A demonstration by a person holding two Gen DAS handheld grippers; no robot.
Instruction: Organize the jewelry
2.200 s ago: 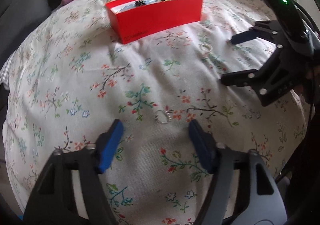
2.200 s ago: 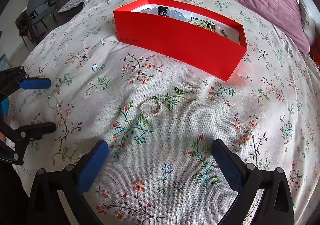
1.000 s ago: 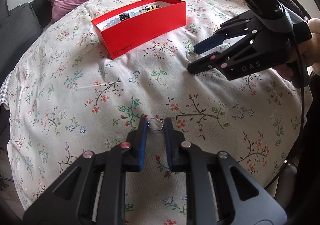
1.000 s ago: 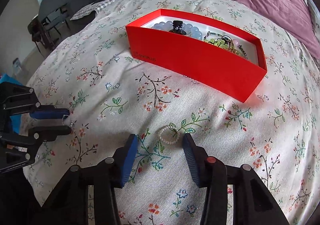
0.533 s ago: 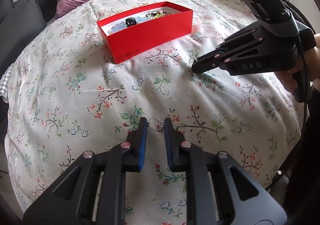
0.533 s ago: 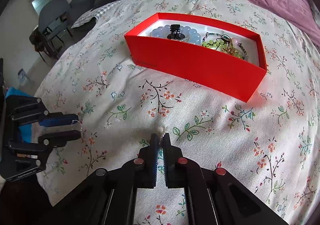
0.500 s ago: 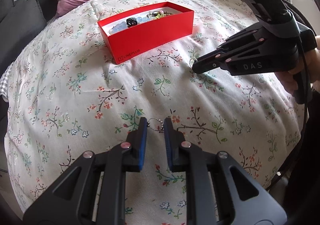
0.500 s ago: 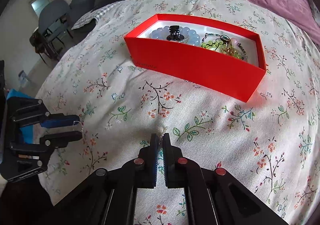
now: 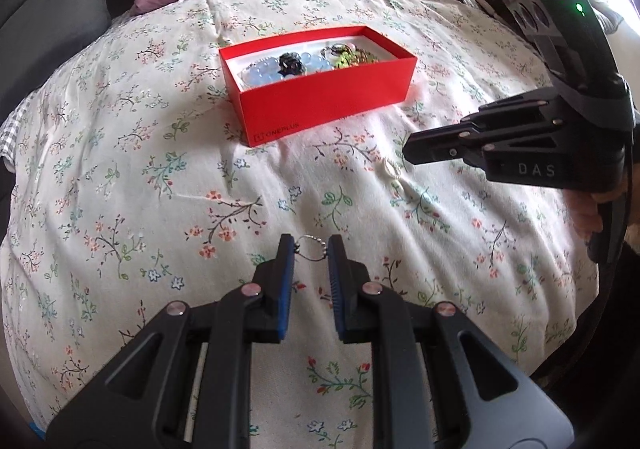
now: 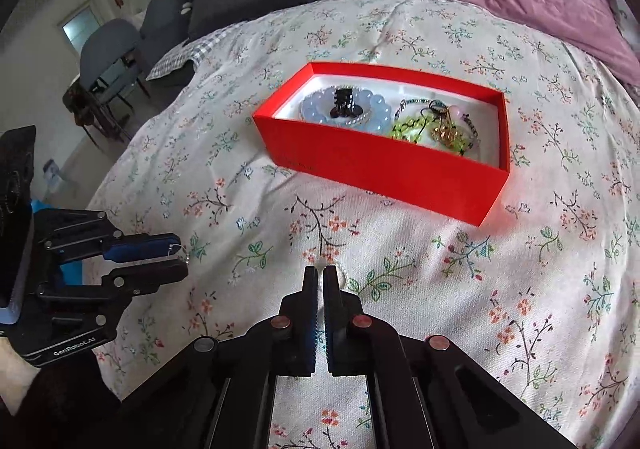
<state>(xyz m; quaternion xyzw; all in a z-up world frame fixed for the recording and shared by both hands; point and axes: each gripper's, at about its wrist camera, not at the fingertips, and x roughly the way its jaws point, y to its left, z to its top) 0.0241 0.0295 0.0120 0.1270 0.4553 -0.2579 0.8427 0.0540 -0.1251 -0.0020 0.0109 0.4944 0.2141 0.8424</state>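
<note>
Jewelry already fills the red box [image 10: 384,165]: blue bead bracelet [image 10: 346,109], green and gold pieces. Two items remain outside, both in front of the box. Left gripper [image 9: 311,249] pinches a small bead-chain ring [image 9: 310,247], its loop spanning pad to pad. Right gripper [image 10: 321,275], fingers pressed together, clamps a pearl bracelet [image 10: 340,272]; its free end trails onto the floral bedspread [image 10: 520,269].

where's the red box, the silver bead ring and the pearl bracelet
red box [image 10: 384,173]: right wrist view, on its near outer wall
silver bead ring [image 9: 311,247]: left wrist view, on the loop between the left tongs' pads
pearl bracelet [image 9: 391,170]: left wrist view, on the beads hanging below the right tongs' tips
</note>
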